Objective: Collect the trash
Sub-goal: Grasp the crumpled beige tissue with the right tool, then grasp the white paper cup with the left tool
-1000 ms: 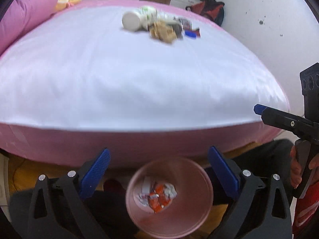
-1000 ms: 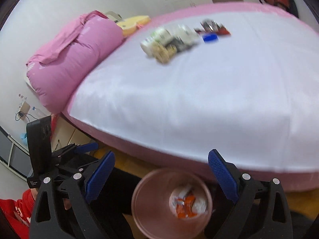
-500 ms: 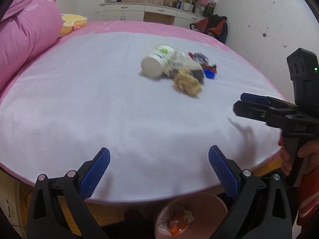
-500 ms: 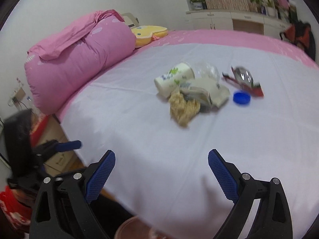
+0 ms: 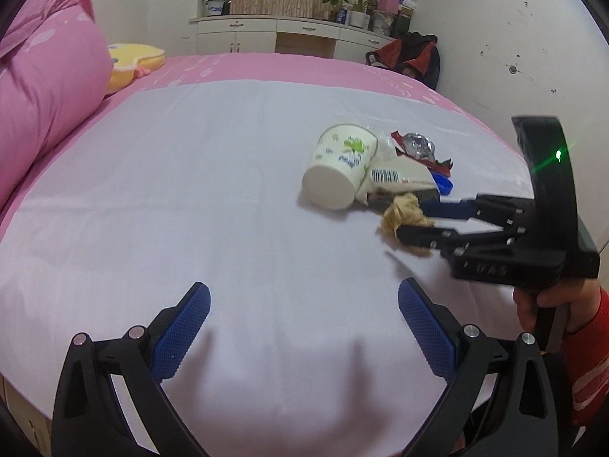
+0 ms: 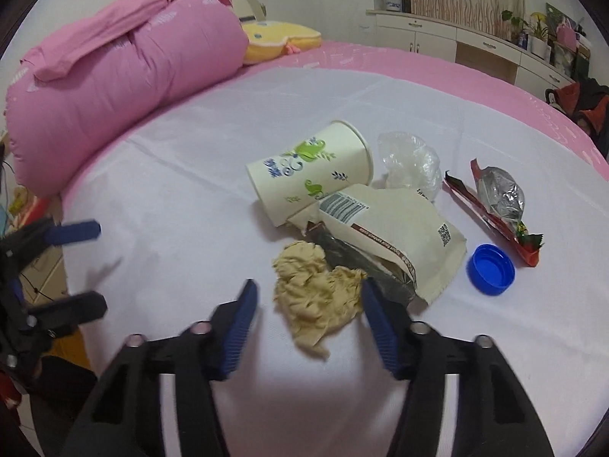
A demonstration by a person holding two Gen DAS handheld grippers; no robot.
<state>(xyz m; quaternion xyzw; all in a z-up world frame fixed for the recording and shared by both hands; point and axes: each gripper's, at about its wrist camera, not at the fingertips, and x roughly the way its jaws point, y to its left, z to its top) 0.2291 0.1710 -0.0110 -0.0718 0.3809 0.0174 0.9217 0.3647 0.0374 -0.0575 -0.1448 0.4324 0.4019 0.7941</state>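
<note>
My right gripper [image 6: 308, 304] reaches low over the bed [image 6: 171, 198], jaws open around the crumpled tan tissue [image 6: 316, 293], not gripping; my left gripper [image 5: 300, 327] hovers wide open, empty.

1 cup [image 6: 310, 175] – 1 cap [image 6: 492, 269] – 2 wrappers [image 6: 495, 205]

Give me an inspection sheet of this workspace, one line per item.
Surface: white sheet over a pink bed.
Job's things: paper cup on its side, tan crumpled napkin, beige food bag, clear plastic wrap, red foil wrapper, blue bottle cap.
Clutter: pink rolled duvet, yellow cushion.
Grippers: right gripper open, straddling the napkin; left gripper open, empty.
Cables: nothing seen.
Surroundings: white cabinets with potted plants.
</note>
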